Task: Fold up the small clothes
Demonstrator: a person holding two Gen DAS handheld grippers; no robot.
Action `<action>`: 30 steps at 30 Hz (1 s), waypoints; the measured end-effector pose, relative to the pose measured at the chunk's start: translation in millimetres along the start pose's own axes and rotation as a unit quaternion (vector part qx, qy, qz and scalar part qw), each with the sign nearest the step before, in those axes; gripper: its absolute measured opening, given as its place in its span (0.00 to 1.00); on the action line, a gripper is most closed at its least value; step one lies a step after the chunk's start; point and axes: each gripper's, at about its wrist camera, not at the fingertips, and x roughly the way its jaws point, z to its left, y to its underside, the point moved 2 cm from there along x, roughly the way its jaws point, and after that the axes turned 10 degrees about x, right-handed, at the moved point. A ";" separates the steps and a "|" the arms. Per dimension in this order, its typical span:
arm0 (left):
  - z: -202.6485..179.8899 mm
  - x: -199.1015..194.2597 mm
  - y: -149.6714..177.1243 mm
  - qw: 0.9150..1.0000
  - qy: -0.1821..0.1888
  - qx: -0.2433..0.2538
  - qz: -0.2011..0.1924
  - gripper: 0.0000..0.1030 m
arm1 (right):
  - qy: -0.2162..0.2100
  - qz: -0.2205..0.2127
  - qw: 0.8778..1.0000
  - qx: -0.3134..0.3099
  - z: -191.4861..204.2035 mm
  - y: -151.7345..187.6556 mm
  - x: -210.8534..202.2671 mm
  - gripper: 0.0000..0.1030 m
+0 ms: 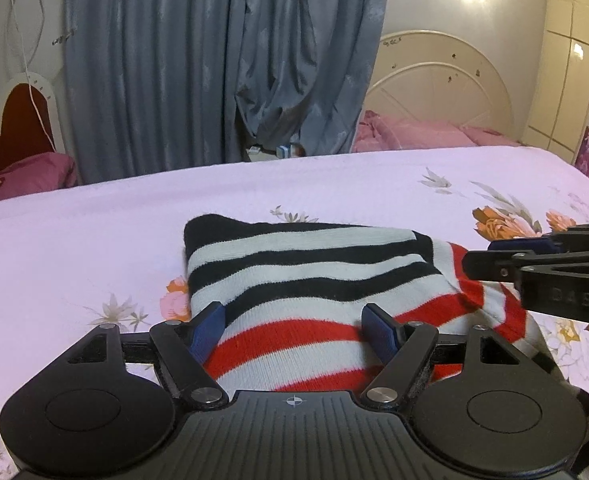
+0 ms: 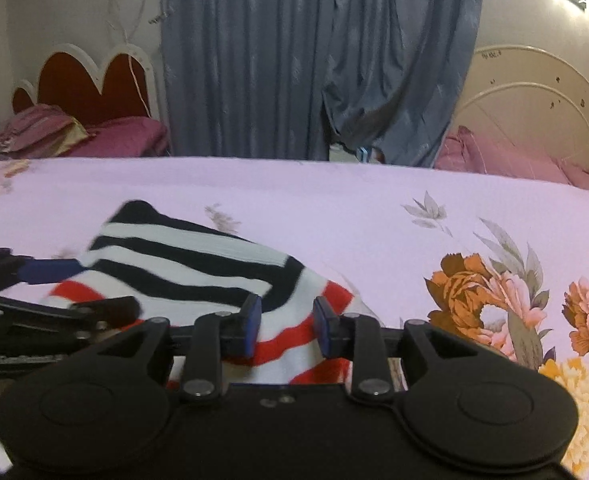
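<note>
The striped garment (image 1: 314, 296) lies mid-frame on the floral bedsheet (image 1: 94, 240), its long axis running from the black-striped end at upper left to the red-striped end at lower right. The left gripper (image 1: 294, 330) straddles the red stripes with jaws spread wide; the right gripper (image 2: 287, 326) stands narrowly parted around a bunched red-and-white fold, and I cannot tell whether it pinches.

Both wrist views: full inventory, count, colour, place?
striped garment: one, black-white stripes far end, red-white near end, on the bedsheet between both grippers
bedsheet: one, lilac with orange-pink flowers, covering the near bed
curtain: one, grey-blue, behind the bed
scalloped headboard: one, red with white rim, back left
round headboard: one, cream, back right
pink bedding: pink, below round headboard
left gripper: fingers open, straddling the red-striped end
right gripper: fingers open over the red-striped end
</note>
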 end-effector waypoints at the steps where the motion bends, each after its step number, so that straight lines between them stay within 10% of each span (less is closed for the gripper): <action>1: -0.7 -3.6 0.1 1.000 0.001 0.001 -0.002 0.72 | -0.003 -0.003 1.000 -0.003 1.8 0.6 -4.5 0.26; 30: -9.0 -70.8 38.1 1.000 0.010 -0.005 -0.010 0.74 | -0.005 0.022 1.000 -0.011 -7.4 42.6 -40.0 0.23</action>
